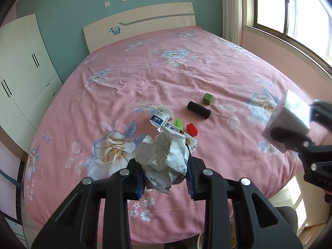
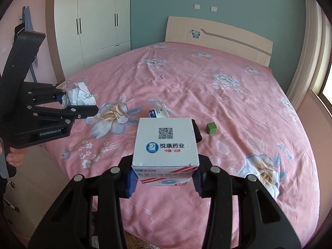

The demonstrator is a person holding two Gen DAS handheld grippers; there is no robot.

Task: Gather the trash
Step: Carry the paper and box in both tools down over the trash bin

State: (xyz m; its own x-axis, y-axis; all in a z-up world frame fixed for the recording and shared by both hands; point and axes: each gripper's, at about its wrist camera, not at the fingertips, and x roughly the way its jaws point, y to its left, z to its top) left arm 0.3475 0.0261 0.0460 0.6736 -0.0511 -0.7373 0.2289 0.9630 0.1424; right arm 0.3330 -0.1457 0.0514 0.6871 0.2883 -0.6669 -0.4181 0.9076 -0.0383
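Two tongs are in view: the left tongs at the bottom centre of the left wrist view and the right tongs at the bottom centre of the right wrist view.

One crumpled paper wad.

Three cartons: one white medicine box at centre frame, one flattened blue-and-white carton, and one long printed box partly hidden behind the wad.

Three coloured blocks: one dark green cube, one red block, one light green block.

One black cylindrical grip.

One bed, one headboard, one white wardrobe at upper left.
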